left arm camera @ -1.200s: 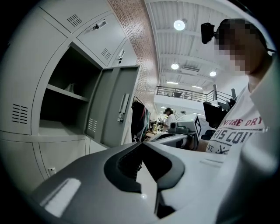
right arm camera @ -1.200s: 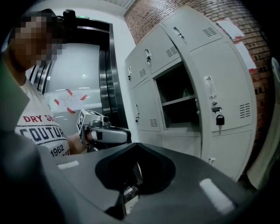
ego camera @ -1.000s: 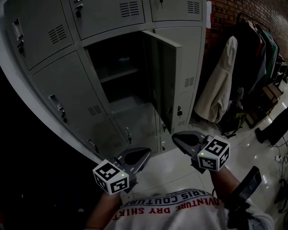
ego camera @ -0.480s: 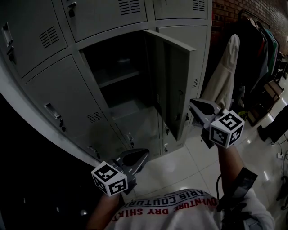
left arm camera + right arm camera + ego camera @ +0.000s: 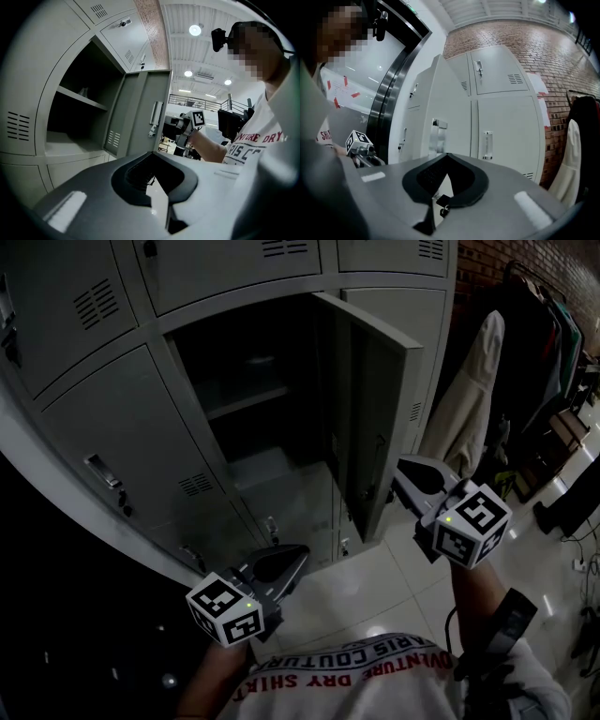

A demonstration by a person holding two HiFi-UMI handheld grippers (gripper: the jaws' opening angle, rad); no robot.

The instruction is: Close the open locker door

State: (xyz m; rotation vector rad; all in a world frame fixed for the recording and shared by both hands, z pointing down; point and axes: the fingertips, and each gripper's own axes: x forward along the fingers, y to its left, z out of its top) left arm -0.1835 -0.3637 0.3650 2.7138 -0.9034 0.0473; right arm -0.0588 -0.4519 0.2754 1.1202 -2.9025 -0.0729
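The open locker door (image 5: 377,404) is grey and swings out to the right of a dark compartment with a shelf (image 5: 239,395). My right gripper (image 5: 403,472) is shut and empty, its tip close to the door's outer face near the lower free edge; I cannot tell if it touches. In the right gripper view the door (image 5: 440,103) and its handle (image 5: 437,136) stand just past the jaw tips (image 5: 446,155). My left gripper (image 5: 289,561) hangs low in front of the lower lockers, shut and empty. In the left gripper view the door's inner side (image 5: 140,112) shows beyond its tip (image 5: 152,153).
Closed grey lockers (image 5: 141,437) surround the open one. A pale coat (image 5: 469,399) and dark clothes on a rack (image 5: 548,352) hang at the right before a brick wall. Bags (image 5: 553,437) lie on the glossy tiled floor (image 5: 375,587).
My right gripper has risen from low near the floor up to the door's outer face. The left gripper has stayed low.
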